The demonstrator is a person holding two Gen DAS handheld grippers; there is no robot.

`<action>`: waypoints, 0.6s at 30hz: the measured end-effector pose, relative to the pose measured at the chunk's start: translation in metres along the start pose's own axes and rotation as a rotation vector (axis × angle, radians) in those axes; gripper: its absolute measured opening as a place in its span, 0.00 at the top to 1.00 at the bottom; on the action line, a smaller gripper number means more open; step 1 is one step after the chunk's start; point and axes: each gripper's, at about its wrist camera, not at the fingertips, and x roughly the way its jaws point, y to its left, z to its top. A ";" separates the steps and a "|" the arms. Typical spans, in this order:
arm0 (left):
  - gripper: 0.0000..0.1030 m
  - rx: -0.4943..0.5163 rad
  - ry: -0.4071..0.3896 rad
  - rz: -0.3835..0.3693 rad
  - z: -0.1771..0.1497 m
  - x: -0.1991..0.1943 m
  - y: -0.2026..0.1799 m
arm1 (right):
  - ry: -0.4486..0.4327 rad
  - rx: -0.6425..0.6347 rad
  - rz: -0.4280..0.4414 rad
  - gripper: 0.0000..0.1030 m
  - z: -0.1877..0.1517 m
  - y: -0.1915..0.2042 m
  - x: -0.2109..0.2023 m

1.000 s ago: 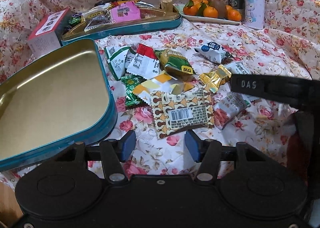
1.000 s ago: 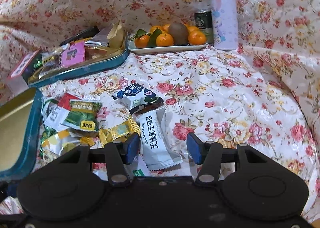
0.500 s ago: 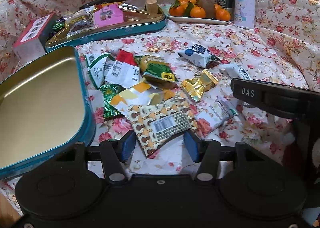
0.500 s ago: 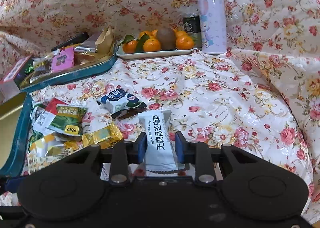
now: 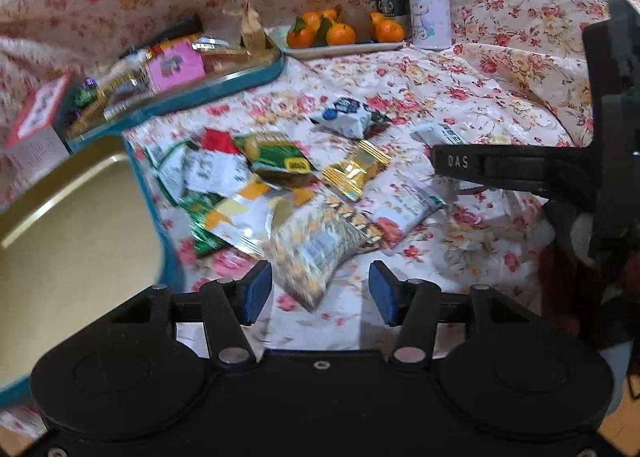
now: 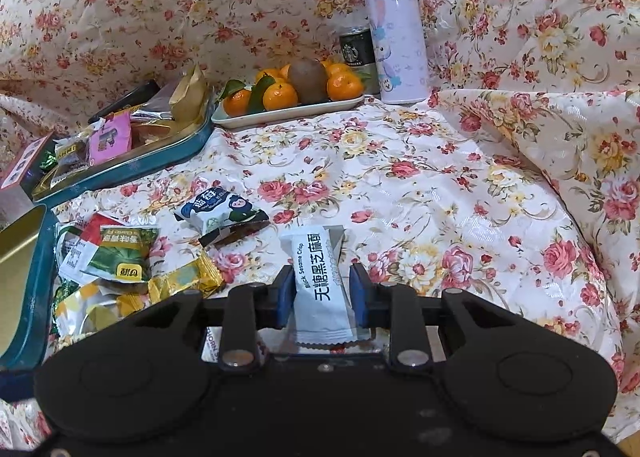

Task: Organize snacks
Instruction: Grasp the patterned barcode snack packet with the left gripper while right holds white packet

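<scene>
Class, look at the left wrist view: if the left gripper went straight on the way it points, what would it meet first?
Most likely the brown patterned snack packet, lying just ahead of the open left gripper. Blur makes depth uncertain.

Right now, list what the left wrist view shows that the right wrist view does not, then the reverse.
Left wrist only: the brown patterned packet ahead of the open left gripper, and the right gripper's black body.
Right wrist only: the kiwi, and the right gripper shut on the Black Sesame Crisp packet.
Both: the purple bottle, the oranges, and the blue-and-white packet.
</scene>
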 end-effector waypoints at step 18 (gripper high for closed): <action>0.43 0.340 0.024 -0.046 0.021 0.017 -0.012 | 0.007 -0.091 0.001 0.69 -0.001 0.006 0.003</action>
